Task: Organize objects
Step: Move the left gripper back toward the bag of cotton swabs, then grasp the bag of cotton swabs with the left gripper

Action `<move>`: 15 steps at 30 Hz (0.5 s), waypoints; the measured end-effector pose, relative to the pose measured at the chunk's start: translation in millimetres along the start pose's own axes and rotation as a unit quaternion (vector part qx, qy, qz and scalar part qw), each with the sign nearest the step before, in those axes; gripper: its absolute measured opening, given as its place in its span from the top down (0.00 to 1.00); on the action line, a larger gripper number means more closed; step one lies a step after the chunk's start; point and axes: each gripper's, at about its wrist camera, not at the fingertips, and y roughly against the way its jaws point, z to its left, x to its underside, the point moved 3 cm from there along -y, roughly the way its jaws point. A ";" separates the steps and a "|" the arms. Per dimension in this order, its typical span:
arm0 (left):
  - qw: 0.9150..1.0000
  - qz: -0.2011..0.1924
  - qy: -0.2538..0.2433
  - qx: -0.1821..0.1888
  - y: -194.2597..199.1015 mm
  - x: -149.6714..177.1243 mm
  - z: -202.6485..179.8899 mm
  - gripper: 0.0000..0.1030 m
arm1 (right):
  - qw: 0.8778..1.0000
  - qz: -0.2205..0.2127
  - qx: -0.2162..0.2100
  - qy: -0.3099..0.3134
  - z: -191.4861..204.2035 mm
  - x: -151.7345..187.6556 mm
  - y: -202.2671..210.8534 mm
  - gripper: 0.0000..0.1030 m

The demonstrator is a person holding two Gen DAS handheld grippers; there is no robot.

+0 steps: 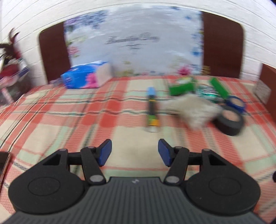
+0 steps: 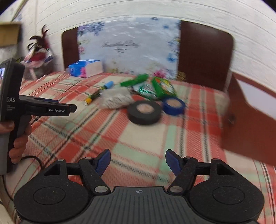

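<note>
A bed (image 2: 107, 134) with a red, green and cream checked cover fills both views. At its far end stands a dark brown headboard (image 2: 205, 51), with a flowery pillow (image 2: 127, 50) leaning on it and a white wall (image 2: 138, 10) behind. A blue and pink tissue pack (image 2: 84, 68) lies at about 10 o'clock, near the pillow.

The things to sort lie in a bunch at about 12 to 1 o'clock in the right wrist view. A black tape roll (image 2: 144, 112) is nearest. A blue tape roll (image 2: 173, 105) sits just beside it, at its 2 o'clock. A grey cloth (image 2: 115, 99) touches the black roll on its 10 o'clock side. A pen with a blue cap (image 2: 99, 93) lies past the cloth at 9 o'clock. Behind them are a green box (image 2: 162, 86), a shiny green wrapper (image 2: 144, 89) and a green stick-shaped thing (image 2: 134, 81), too blurry to name.

The left claw (image 1: 134, 151) is about half open and holds nothing. The pen (image 1: 151, 110) is straight ahead of it. The right claw (image 2: 138, 162) is open wide and holds nothing. No earlier picture is given.

A hand (image 2: 17, 143) holds the left claw at 9 o'clock in the right wrist view. A brown board (image 2: 250, 120) stands at the bed's right edge, at 3 o'clock. The cover between both claws and the bunch is bare.
</note>
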 end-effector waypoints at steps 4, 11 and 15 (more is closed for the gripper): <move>0.994 -0.014 0.103 0.025 -14.7 9.9 39.6 0.36 | 0.998 -0.030 -0.001 0.049 19.2 -43.2 -45.6 0.33; 0.994 -0.018 0.108 0.027 -19.1 10.7 43.6 0.35 | 0.998 -0.002 -0.050 0.043 25.1 -101.1 -121.7 0.27; 0.993 -0.020 0.113 0.030 -18.7 11.0 41.0 0.35 | 0.995 0.063 -0.072 0.026 23.8 -93.9 -146.2 0.56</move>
